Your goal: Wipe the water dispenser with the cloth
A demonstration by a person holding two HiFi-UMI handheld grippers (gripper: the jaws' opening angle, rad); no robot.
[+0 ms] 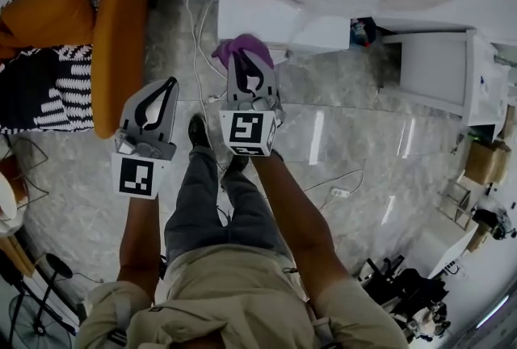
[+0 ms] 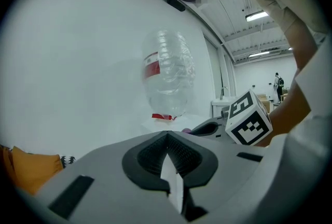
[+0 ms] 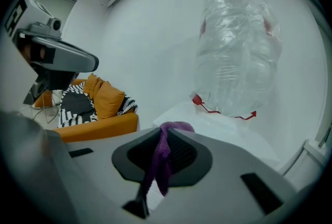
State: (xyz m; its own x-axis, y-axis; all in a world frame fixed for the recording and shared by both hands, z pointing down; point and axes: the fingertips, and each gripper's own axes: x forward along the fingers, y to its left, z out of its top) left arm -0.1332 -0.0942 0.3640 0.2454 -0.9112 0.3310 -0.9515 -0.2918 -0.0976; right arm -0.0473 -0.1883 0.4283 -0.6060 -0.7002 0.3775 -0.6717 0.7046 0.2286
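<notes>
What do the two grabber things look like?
Both the left gripper and right gripper are light grey plastic, with black ribbed pads inside their pointed jaws. Each carries a white cube printed with black squares. The person wears a beige shirt and grey trousers.

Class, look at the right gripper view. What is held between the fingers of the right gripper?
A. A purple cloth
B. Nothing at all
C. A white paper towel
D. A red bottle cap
A: in the right gripper view a purple cloth hangs pinched between the dark fingers of the right gripper, and the head view shows the same cloth bunched at its tip.
</notes>
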